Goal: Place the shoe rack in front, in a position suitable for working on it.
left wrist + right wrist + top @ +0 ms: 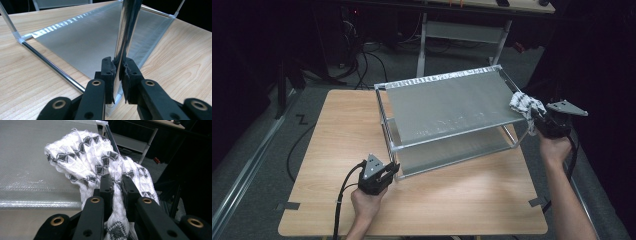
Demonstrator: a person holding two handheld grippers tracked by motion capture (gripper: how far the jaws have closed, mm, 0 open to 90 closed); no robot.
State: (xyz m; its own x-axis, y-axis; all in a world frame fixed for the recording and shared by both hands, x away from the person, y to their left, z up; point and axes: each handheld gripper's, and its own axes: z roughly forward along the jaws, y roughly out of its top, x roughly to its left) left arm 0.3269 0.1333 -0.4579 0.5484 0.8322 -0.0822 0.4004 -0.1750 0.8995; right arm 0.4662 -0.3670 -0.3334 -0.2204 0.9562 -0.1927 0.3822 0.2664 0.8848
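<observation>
Right tool (537,119) presses cloth (524,104) onto rack (452,107) on wooden table (337,150).

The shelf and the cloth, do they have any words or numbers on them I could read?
None: no words, numbers or labels can be read.
The cloth in the right gripper bears only grey diamond patterns.
The metal rack, whose post the left gripper clamps, is bare.

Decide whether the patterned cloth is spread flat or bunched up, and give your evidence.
Bunched up. The cloth hangs in crumpled folds, pinched between the jaws of the right gripper, its free end resting on the rack's top shelf edge.
</observation>
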